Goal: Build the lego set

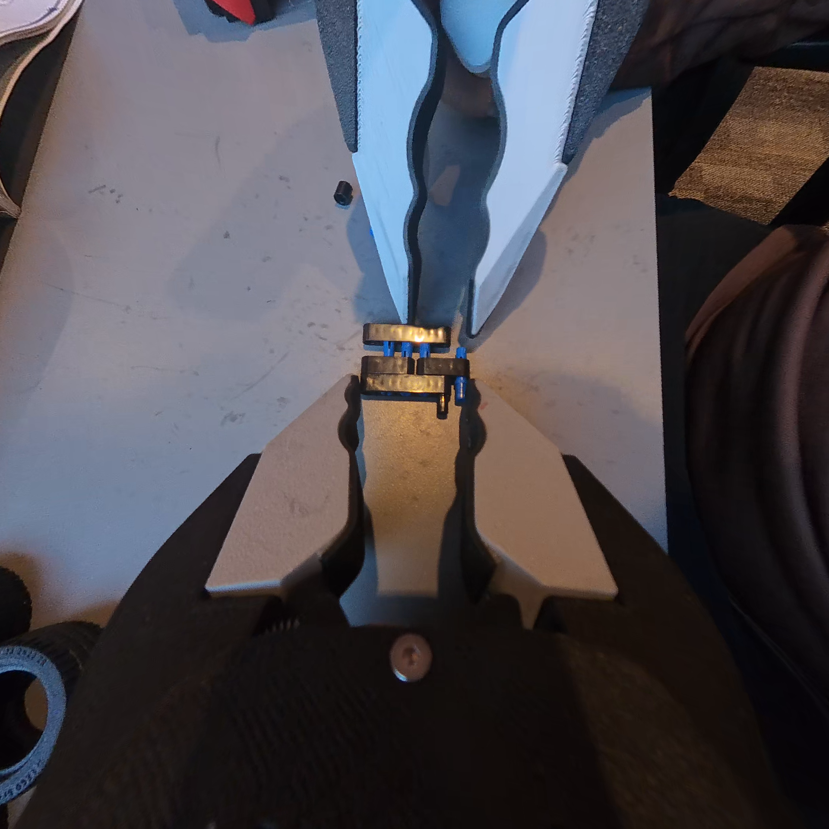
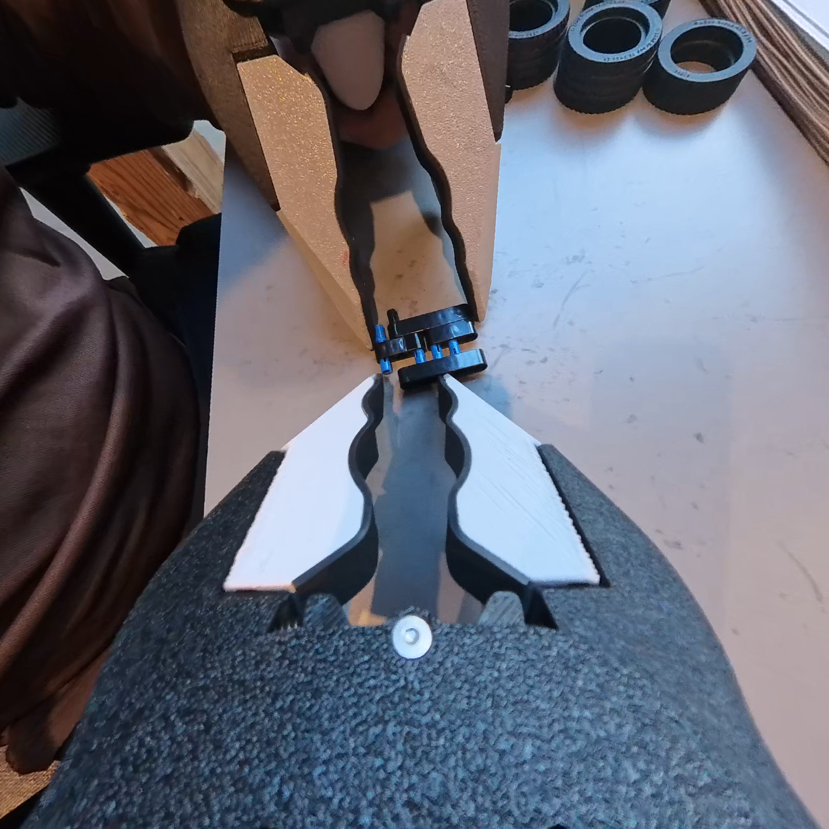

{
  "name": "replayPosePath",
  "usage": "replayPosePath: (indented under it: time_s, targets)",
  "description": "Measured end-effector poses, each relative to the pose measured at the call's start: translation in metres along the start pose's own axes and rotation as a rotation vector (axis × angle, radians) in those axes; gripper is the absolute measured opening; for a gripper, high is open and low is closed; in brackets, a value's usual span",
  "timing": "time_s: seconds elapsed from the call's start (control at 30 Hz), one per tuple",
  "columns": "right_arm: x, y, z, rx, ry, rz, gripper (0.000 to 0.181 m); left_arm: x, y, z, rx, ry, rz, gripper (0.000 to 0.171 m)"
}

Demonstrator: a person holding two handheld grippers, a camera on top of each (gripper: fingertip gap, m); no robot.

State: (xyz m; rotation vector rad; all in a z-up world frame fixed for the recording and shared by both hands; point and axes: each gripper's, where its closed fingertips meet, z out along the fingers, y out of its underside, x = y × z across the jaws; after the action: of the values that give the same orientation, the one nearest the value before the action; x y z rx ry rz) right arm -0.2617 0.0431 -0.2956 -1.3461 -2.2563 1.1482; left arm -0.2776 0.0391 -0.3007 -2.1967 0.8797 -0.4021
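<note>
Lego assembly [image 1: 415, 374] sits dead centre on the grey tabletop [image 1: 179, 291], a stack of black beams tied together by blue pins, caught right between the two sets of tongs. In the left wrist view, the left tongs [image 1: 412, 394] come in from 6 o'clock, their tan fingers [image 1: 309, 484] spread just wide enough to clamp the two ends of the nearest black beam. One blue pin [image 1: 461, 389] stands at the right end of that beam, by the right-hand finger.

From 12 o'clock the right tongs [image 1: 437, 325] point down at the far side of the assembly. Their white fingers [image 1: 386, 202] are apart and grasp nothing; one tip touches the top edge of the far black beam [image 1: 406, 335], the other tip sits just past its right end. That far beam stands a little off the rest, blue pins showing in the gap.

The right wrist view shows the same from the other side: the right tongs [image 2: 410, 381] released, with the beam [image 2: 442, 368] just beyond the tips, and the left tongs [image 2: 424, 332] gripping the assembly [image 2: 426, 334] beyond.

A small black piece [image 1: 343, 193] lies alone at 11 o'clock in the left view. Black tyres [image 2: 628, 54] are stacked at 1 o'clock in the right view, well apart from the action.
</note>
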Motion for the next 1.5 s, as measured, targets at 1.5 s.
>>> replayPosePath:
  time_s: [1.5]
  targets:
    - [0.008, 0.001, 0.003, -0.055, -0.072, -0.196, 0.012, 0.001, 0.000, -0.001, -0.004, 0.022, -0.015, 0.044]
